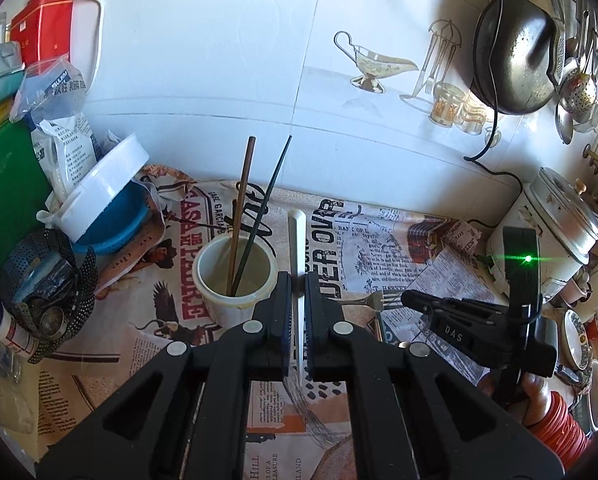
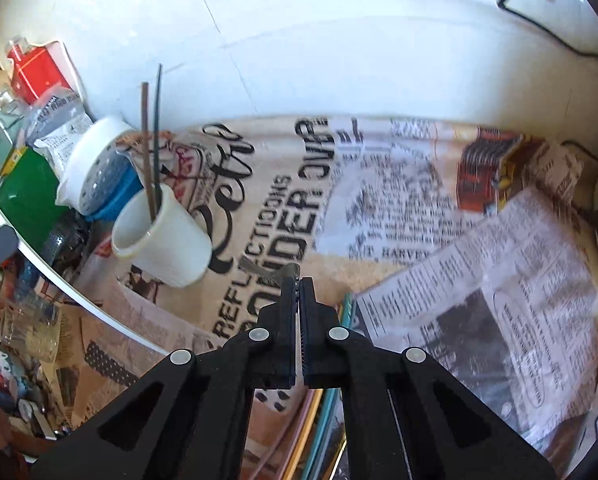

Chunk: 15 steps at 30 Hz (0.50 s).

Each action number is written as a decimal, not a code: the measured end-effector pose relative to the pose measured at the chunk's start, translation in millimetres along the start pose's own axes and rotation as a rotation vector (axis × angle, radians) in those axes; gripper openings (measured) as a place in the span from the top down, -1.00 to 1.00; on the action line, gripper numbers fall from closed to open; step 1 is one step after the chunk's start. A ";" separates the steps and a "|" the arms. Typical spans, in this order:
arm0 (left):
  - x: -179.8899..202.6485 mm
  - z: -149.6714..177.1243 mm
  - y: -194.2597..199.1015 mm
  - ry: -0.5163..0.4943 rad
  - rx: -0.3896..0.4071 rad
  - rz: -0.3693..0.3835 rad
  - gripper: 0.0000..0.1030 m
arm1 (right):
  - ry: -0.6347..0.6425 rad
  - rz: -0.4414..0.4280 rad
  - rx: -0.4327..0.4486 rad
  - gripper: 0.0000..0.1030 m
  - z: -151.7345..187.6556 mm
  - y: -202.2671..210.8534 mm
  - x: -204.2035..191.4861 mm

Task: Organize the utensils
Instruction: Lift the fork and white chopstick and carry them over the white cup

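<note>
My left tool [image 1: 297, 280] is clamped on a white chopstick [image 1: 297, 248], mid-shaft, long axis running straight ahead along the fingers, blunt end pointing away toward the wall, just right of the white cup [image 1: 235, 276]. Right tool [image 2: 297, 280] is closed on a metal fork [image 2: 273, 270] at the neck, tines toward the cup, above the bench [image 2: 379, 200]. Chopstick likely light, stiff, slick, so it may pivot. Fork probably heavier and rigid; a tip-only grip could let it sag.
</note>
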<state>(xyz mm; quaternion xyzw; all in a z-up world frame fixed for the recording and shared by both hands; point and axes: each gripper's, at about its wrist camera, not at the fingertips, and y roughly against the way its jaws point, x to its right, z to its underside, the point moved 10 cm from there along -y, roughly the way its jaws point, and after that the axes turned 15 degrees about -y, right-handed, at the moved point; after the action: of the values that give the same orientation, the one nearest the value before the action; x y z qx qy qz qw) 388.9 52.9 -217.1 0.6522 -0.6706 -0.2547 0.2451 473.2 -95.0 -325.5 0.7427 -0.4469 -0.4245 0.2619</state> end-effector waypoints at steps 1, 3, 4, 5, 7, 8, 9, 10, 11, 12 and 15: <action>-2.0 -0.9 1.5 -0.001 0.005 -0.001 0.92 | 0.004 -0.004 0.008 0.96 -2.8 0.6 -4.9; -6.9 -2.5 5.0 -0.004 0.013 -0.002 0.92 | 0.017 -0.008 0.017 0.96 -7.6 -1.0 -15.3; -9.8 -2.8 6.4 -0.004 0.016 -0.003 0.92 | 0.025 -0.009 0.020 0.96 -8.5 -2.4 -19.8; -13.5 -2.7 7.9 -0.004 0.018 -0.006 0.92 | 0.032 -0.008 0.022 0.96 -9.3 -4.0 -25.2; -21.0 -2.2 10.3 -0.002 0.022 -0.011 0.92 | 0.044 -0.012 0.025 0.96 -11.7 -7.3 -36.6; -24.7 -1.6 11.5 0.002 0.023 -0.014 0.92 | 0.051 -0.012 0.027 0.96 -13.1 -9.0 -41.7; -29.0 -1.0 12.4 0.007 0.023 -0.017 0.92 | 0.059 -0.012 0.030 0.96 -14.6 -10.8 -47.4; -33.5 -0.5 13.5 0.013 0.024 -0.022 0.92 | 0.070 -0.013 0.033 0.96 -16.1 -12.4 -53.6; -38.4 0.2 14.5 0.018 0.024 -0.027 0.92 | 0.080 -0.012 0.035 0.96 -17.2 -13.1 -59.1; -42.9 0.7 15.3 0.022 0.025 -0.031 0.92 | 0.089 -0.013 0.035 0.95 -18.3 -14.2 -64.9; -54.9 0.4 18.2 0.033 0.028 -0.041 0.92 | 0.117 -0.020 0.039 0.95 -21.8 -15.2 -81.2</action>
<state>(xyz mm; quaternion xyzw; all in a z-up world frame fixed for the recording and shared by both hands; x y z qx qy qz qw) 376.6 108.2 -205.2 0.6733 -0.6564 -0.2395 0.2418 479.3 -15.8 -294.0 0.7756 -0.4313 -0.3743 0.2688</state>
